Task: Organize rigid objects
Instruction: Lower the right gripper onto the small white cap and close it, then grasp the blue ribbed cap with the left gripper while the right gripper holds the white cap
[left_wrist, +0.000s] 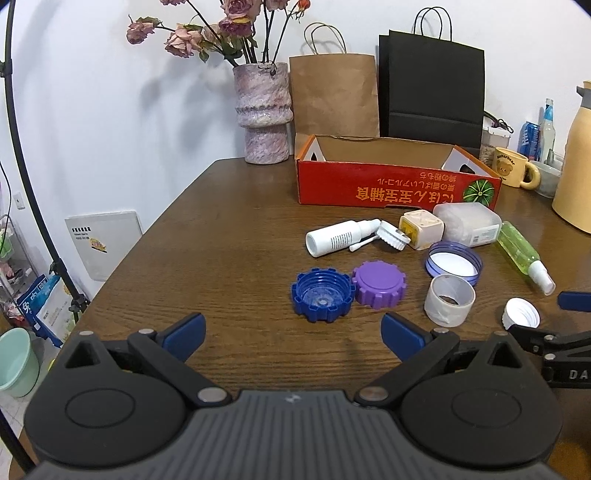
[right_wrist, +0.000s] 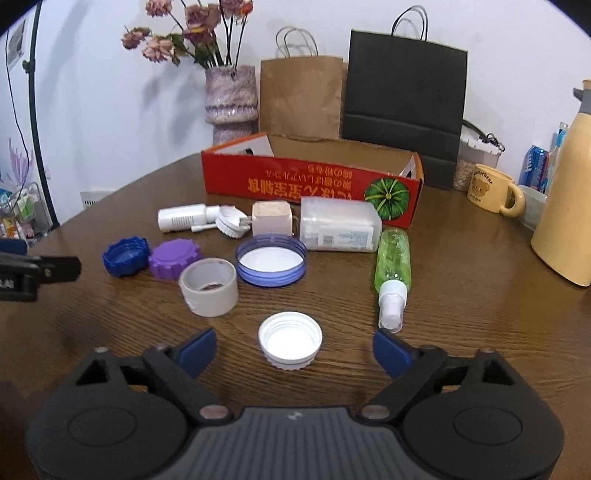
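The white cap (right_wrist: 290, 345) lies open side up on the bench (right_wrist: 461, 295), toward its near edge, straight ahead of the right tool (right_wrist: 291, 350), whose fingers stand apart and seemingly flank it untouched, nearer than the left tool (left_wrist: 293, 334), also apart.

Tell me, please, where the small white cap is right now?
In the right wrist view the small white cap lies open side up on the wooden table, just ahead between the right gripper's open fingers, near the tape roll.
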